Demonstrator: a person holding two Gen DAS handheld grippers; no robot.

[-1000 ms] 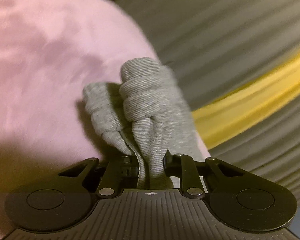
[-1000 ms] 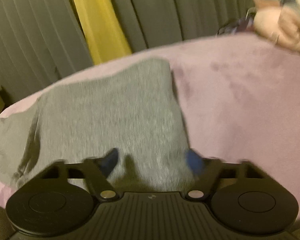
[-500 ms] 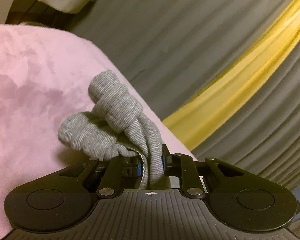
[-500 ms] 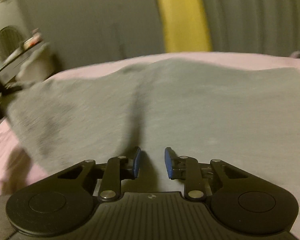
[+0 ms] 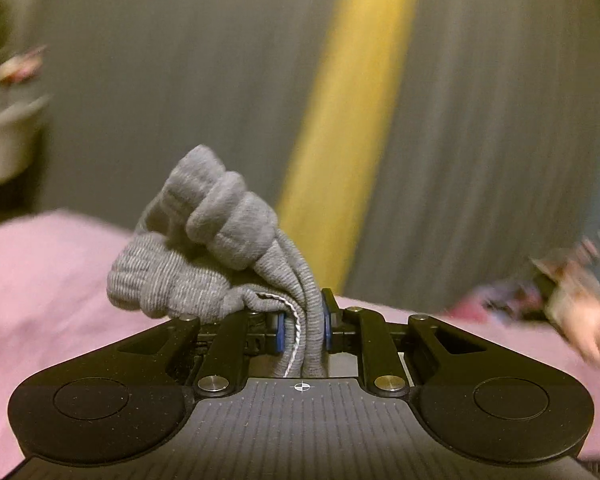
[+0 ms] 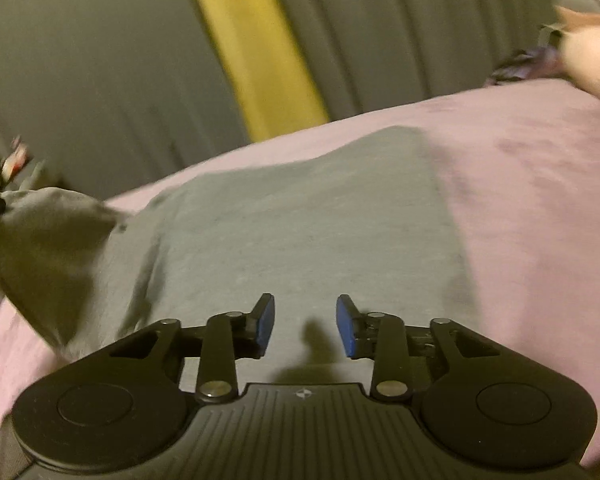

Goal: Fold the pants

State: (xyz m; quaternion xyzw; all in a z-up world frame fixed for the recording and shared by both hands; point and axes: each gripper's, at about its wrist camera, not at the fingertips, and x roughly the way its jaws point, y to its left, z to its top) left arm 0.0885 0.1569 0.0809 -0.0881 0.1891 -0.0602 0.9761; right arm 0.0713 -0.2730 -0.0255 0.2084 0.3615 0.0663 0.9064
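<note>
Each gripper, left [image 5: 302,322] and right [image 6: 305,326], is matte black plastic: a ribbed centre plate bearing a small crosshair mark, 2 round discs at the sides, 2 silver pivot screws, slotted link arms, and blue-padded jaws.

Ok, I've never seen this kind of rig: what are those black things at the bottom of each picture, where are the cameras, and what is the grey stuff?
No robot here: a person holds a two-finger gripper in each hand, each carrying a fisheye camera that looks forward along its fingers. The black shape at the bottom is the gripper itself. In the left wrist view, the left gripper is shut on a bunched, ribbed end of the grey pants, lifted above the pink cover. In the right wrist view, the right gripper is open with nothing between its blue pads; its jaws have just been opening. It hangs over the rest of the pants, spread on the cover. Behind hangs a grey curtain with a yellow stripe.
</note>
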